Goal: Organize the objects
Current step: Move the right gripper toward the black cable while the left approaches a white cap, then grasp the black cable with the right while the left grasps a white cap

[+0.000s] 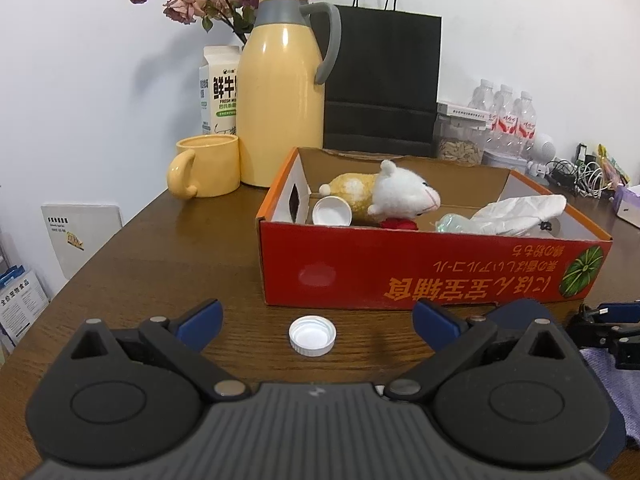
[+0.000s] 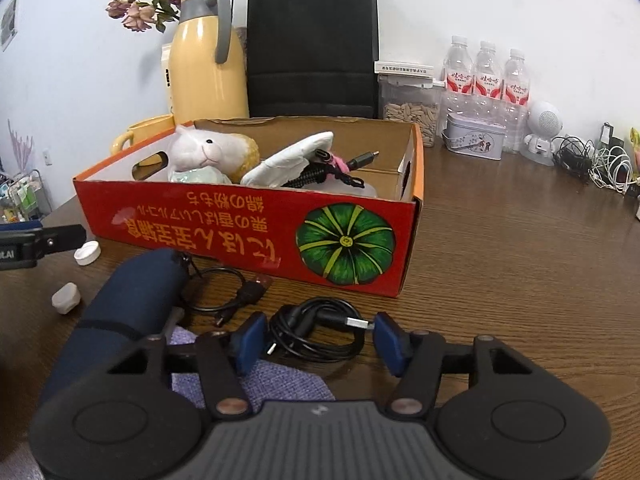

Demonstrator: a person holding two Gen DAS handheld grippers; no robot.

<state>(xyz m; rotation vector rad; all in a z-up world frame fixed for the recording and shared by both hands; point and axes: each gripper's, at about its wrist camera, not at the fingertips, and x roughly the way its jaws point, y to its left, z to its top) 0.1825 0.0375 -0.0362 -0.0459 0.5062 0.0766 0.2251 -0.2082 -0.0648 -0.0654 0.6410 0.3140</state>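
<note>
Now the right tongs (image 2: 318, 338) stand half open around the coiled black cable (image 2: 316, 330) on the desk (image 2: 520, 260), pads not yet pressing it, probably to carry it into the red box (image 2: 248, 228). Left tongs (image 1: 318, 322), wide open and empty, frame the white cap (image 1: 312, 336).

Left claw (image 1: 316, 320) gapes over a white cap (image 1: 312, 336); red box (image 1: 400, 268) behind holds a plush toy (image 1: 400, 192).
</note>
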